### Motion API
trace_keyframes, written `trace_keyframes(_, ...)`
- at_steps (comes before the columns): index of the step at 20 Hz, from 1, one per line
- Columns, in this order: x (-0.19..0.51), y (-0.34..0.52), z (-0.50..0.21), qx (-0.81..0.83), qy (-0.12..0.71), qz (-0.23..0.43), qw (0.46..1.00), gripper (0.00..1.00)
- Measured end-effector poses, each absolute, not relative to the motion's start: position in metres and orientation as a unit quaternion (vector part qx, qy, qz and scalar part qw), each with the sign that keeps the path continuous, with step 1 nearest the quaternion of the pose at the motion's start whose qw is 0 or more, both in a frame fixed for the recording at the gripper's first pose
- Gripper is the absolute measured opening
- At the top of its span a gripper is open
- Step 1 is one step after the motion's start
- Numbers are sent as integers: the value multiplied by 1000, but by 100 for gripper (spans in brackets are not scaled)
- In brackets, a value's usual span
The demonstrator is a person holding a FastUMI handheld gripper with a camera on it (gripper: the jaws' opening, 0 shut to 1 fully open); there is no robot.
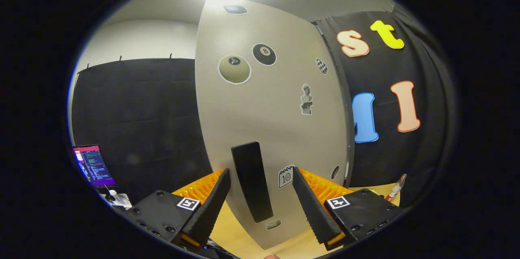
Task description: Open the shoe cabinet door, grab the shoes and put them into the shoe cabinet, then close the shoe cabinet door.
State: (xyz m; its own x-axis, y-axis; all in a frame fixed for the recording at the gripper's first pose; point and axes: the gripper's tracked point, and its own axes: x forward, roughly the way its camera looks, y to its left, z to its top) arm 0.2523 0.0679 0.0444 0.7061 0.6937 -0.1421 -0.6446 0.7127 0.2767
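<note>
Two fingers spread, gripper (260, 188) released, grasping nothing | handle (252, 181) between them, just ahead, nearer the left finger | long axis upright on door (268, 129)

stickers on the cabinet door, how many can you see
8. Top edge; two billiard balls; checkered; statue; calendar between the open gripper fingers; dark oval near the edge; one below the handle.

cabinet door (260, 100): pale grey being shown | handle (252, 179): black | stickers: black eight-ball (264, 54), cream ball (234, 70), checkered oval (321, 66), grey bust (306, 99) | tabletop (243, 236): light wood | bottle (396, 188): red-capped
</note>
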Motion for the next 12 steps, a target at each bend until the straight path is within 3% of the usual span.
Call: trace_keyframes(12,292,164,29,70,116,345,929,98)
